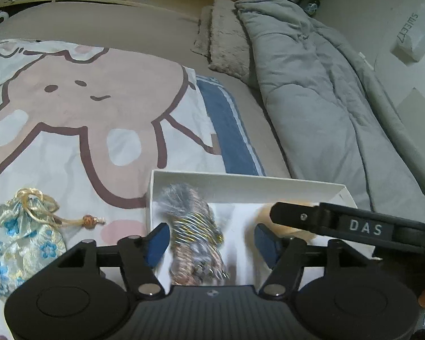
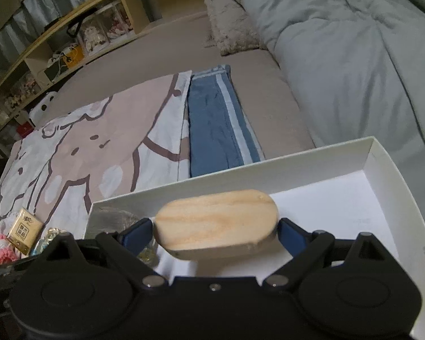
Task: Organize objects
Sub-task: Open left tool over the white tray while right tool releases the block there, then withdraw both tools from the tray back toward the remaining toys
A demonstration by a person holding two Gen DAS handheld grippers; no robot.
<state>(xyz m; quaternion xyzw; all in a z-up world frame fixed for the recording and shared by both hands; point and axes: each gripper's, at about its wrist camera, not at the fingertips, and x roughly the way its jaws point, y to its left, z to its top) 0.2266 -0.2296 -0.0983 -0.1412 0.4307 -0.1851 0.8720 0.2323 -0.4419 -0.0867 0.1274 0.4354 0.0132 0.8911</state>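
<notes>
We hold the wood block (image 2: 216, 222) clamped in our right gripper (image 2: 212, 233) over the box (image 2: 382, 164), left gripper (image 1: 209, 240) spread above the pouch (image 1: 192, 232); next, lower and release.

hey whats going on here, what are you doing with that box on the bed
A person is tidying small things into a white box on the bed, with a handheld gripper in each hand. The right gripper has its jaws closed on a wooden block, held over the box. The left gripper is open above a bundle of metallic cord already lying in the box. A brocade drawstring pouch sits outside on the cartoon blanket, and a small gold box lies there too.
</notes>
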